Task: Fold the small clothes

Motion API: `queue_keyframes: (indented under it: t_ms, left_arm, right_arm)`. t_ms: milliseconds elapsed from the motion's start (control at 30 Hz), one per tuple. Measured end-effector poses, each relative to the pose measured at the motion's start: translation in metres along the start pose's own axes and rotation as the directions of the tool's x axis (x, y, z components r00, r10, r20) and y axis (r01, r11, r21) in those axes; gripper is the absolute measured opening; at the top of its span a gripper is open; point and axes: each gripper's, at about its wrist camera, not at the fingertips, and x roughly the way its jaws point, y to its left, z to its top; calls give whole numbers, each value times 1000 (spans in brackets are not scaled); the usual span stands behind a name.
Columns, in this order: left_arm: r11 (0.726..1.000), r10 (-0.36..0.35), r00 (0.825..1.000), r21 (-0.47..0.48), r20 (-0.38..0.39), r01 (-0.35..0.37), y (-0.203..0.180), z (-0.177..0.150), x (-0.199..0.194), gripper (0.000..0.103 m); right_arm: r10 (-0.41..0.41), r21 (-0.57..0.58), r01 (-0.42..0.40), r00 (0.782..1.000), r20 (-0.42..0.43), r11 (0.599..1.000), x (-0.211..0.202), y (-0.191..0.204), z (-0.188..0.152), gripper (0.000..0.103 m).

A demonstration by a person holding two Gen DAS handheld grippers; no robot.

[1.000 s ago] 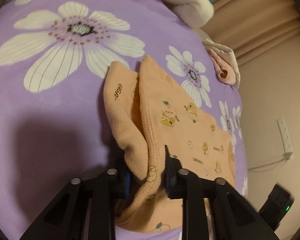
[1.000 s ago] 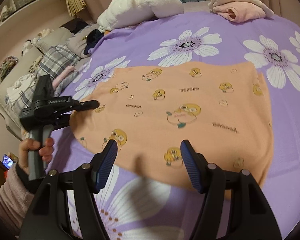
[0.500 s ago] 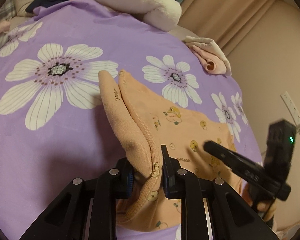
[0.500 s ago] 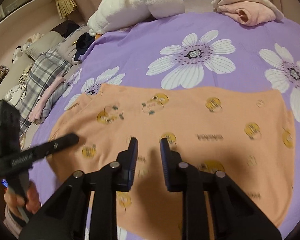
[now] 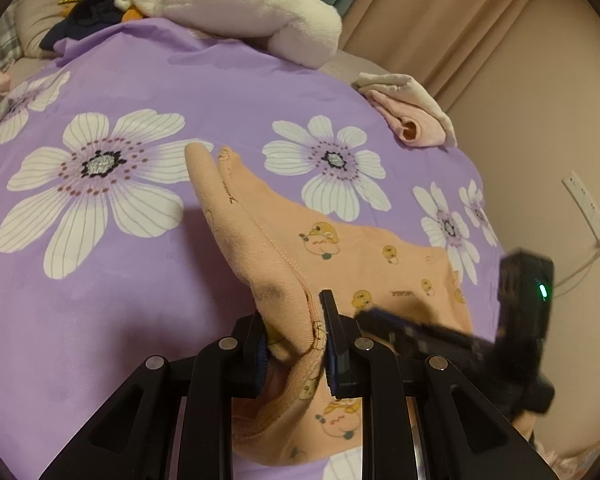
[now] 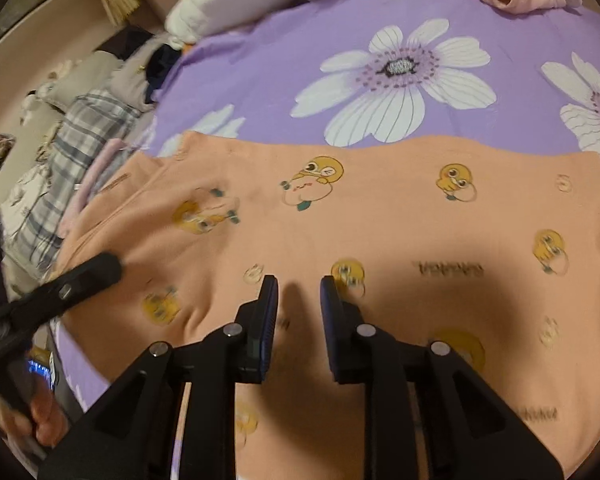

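Left gripper (image 5: 294, 334) clamped on raised near-left edge of garment (image 5: 384, 276). Right gripper (image 6: 299, 300) narrow, empty, over garment's near middle; long axis left-right.

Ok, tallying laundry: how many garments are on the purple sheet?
2: the orange duck-print garment mid-sheet, pinched by the left tool, and a pink bundle at the far edge. The side pile may hide more.
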Motion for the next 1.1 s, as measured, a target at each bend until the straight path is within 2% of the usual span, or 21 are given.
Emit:
queue_keyframes:
  t_ms: [200,267,333,500,633,700,767,833,1000,1100]
  left_arm:
    - [999,5,1000,41,0,-5,-20,0,2,20]
    - [998,4,1000,59,-3,-4,-28,0,3,20]
    - [997,9,1000,79,-4,-9,-36,-1,4,20]
    - [994,1,1000,105,-8,0,-48,-2,6,20]
    - [991,0,1000,135,-18,3,-61,-4,11,20]
    - [988,0,1000,155,-22,3,-68,-6,14,20]
    - [985,-3,1000,173,-27,7,-76,-8,17,20]
    - [980,-4,999,197,-34,10,-84,-11,21,20]
    - [966,-15,998,258,-66,31,-100,-22,29,21]
    - [962,-35,994,267,-107,63,-103,-27,38,20]
  right_arm:
    - [30,-95,-35,998,-56,995,-9,13,-38,23]
    - [53,-96,-61,995,-82,993,-10,13,-46,23]
    - [60,-98,-67,996,-73,993,-14,10,-49,23]
    - [112,26,-112,994,-1,993,-35,-20,-42,23]
    - [97,126,-104,993,61,986,-47,-50,-36,24]
    - [140,178,-153,987,84,972,-52,-64,-35,27]
    - [174,214,-192,979,103,958,-55,-73,-35,36]
    - [225,266,-253,965,130,930,-58,-81,-36,41]
    - [367,388,-417,909,199,822,-56,-99,-38,55]
    - [413,412,-466,885,215,783,-53,-99,-36,64]
